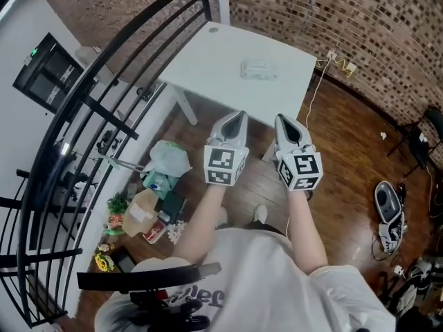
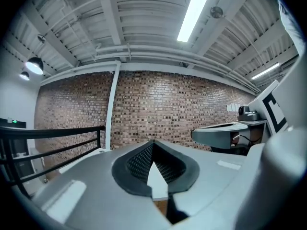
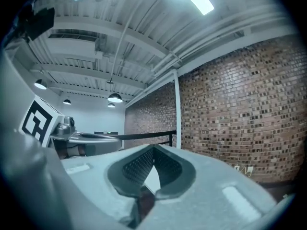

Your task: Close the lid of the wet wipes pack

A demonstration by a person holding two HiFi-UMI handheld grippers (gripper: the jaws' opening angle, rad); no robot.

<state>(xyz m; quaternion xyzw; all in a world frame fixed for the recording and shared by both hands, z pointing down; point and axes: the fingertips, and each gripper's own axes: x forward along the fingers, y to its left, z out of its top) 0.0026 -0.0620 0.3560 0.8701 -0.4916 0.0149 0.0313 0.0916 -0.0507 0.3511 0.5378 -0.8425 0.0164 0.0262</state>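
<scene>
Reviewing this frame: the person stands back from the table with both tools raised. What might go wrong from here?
1. The left tool and right tool are both shut and well short of the table. The wet wipes pack lies far in, so a stretched push may slide it rather than press it closed.
2. Bags and boxes clutter the floor to the person's left, so stepping closer risks a stumble.
3. The pack is too small here to tell whether it is open.

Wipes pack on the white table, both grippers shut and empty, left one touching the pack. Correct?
No: the left gripper is clear of the pale rectangular wet wipes pack, held short of the white table, per the head view. Rest holds.
</scene>
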